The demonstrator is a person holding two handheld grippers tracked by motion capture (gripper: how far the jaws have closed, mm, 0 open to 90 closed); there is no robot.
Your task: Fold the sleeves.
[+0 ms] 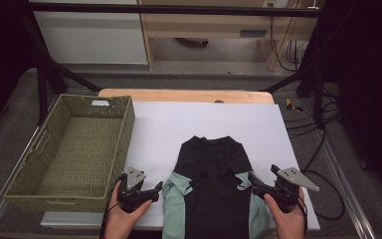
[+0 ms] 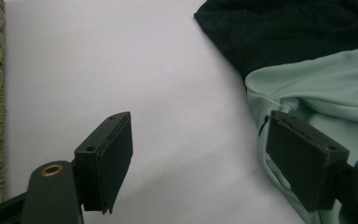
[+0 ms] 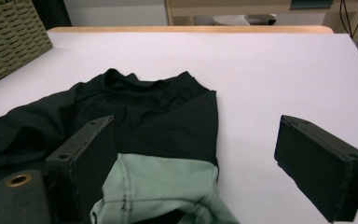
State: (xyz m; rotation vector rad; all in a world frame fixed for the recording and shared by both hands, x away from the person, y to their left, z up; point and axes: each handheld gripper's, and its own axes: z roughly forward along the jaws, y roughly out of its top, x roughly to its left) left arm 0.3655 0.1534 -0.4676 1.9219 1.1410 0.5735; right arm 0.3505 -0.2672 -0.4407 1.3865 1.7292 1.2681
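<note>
High view shows a black shirt (image 1: pixel 214 174) with mint-green sleeves lying flat on the white sheet (image 1: pixel 204 119) near the person's edge of the table, its collar pointing away and its hem running off the near edge. The left gripper (image 1: pixel 154 190) sits just beside the left sleeve (image 1: pixel 175 199), and the right gripper (image 1: pixel 254 180) just beside the right sleeve (image 1: pixel 256 209). Both stand with jaws wide and nothing pinched: in the left gripper view one jaw hangs over bare sheet and the other over the sleeve's edge, with no cloth pressed between; in the right gripper view the folded sleeve end lies below and between the jaws, untouched.

The step in hand looks like folding the shirt, with the sleeves already turned inward over the body. The next move likely calls for a fresh hold on each side of the cloth, low enough to catch the fabric and not merely skim it, then a lift and fold toward the collar.

A woven basket (image 1: pixel 74 149) stands to the left, its wall close to the left gripper, so that hand has little sideways room. Beyond the collar the sheet lies bare up to the wooden table edge (image 1: pixel 186 94), giving ample space for folding. The right side is open to the sheet's edge.
</note>
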